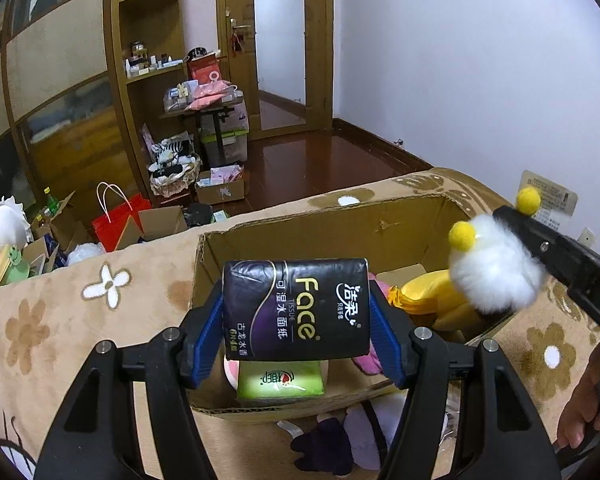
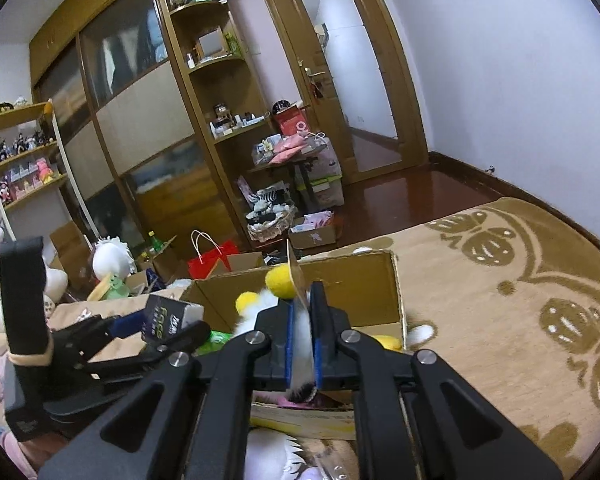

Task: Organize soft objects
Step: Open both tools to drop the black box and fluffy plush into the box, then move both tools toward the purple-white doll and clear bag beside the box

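Staging over the cardboard box (image 1: 328,224), which sits open-topped on the flower-patterned bed cover (image 1: 60,312) and serves as the bin for the soft stuff. Already in it: a yellow plush (image 1: 432,292), a green tissue pack (image 1: 280,382), something pink.

Left gripper (image 1: 296,312): blue pads clamped on both short ends of the black Face tissue pack (image 1: 296,308), held level above the box's near side, directly over the green pack. Looks like drop position, release not yet done.

Right gripper (image 2: 302,336): fingers pinched nearly shut on the white fluff toy (image 1: 496,272) with yellow pom-poms, out over the box's right side. Thin grip because the fur compresses to almost nothing.

View differences: left wrist shows the whole toy and the box contents; right wrist shows only a sliver of white fur (image 2: 302,344) between its pads, but it does show the left gripper side-on with its pack, plus the far box wall. More plush lies on the bed just in front of the box.
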Motion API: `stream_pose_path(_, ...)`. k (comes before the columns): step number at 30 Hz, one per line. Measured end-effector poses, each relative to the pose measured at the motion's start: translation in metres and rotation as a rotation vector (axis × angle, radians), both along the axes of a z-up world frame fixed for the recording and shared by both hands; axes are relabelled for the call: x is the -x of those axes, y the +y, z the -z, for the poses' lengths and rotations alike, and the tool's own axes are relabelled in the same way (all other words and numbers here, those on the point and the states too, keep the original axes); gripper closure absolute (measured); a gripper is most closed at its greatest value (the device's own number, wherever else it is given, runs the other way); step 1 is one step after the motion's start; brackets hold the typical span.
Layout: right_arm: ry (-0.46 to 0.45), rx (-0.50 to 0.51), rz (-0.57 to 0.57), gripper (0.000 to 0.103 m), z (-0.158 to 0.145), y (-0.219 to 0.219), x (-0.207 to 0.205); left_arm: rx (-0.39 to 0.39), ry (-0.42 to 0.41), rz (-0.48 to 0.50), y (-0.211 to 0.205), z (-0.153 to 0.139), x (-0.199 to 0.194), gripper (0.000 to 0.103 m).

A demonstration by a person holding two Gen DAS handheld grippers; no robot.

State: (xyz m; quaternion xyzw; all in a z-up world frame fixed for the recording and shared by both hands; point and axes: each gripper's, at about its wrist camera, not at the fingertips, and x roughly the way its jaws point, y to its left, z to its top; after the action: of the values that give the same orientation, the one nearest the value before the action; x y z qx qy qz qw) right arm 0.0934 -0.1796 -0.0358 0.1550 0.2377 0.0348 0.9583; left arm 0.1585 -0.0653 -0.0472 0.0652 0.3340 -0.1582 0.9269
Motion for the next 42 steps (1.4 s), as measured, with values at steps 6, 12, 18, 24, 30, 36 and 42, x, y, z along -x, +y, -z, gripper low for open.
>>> stream_pose_path(6,0.013,-0.017,-0.010,0.090,0.003,-0.001,-0.003,0.041,0.019,-0.025,0.008,0.000,-0.003,0.021)
stream_pose_path(12,0.028,-0.045,-0.019,0.067,0.006,-0.002,-0.005,0.041,0.042,-0.045,0.015,0.001,-0.007,0.021)
stream_pose_path(18,0.022,-0.051,-0.008,0.045,0.004,-0.006,-0.001,0.022,0.037,-0.053,0.021,-0.002,0.002,0.020)
stream_pose_path(24,0.016,-0.060,0.029,0.022,-0.002,-0.014,0.010,0.016,0.029,-0.073,0.031,-0.009,0.014,0.012)
stream_pose_path(30,0.021,-0.066,0.060,0.003,-0.009,-0.018,0.026,0.015,0.053,-0.075,0.037,-0.015,0.034,0.012)
stream_pose_path(36,0.044,-0.054,0.064,0.000,-0.014,-0.016,0.042,0.005,0.072,-0.065,0.040,-0.017,0.054,0.009)
stream_pose_path(42,0.081,-0.027,0.053,0.000,-0.017,-0.013,0.054,-0.011,0.069,-0.051,0.037,-0.021,0.072,0.005)
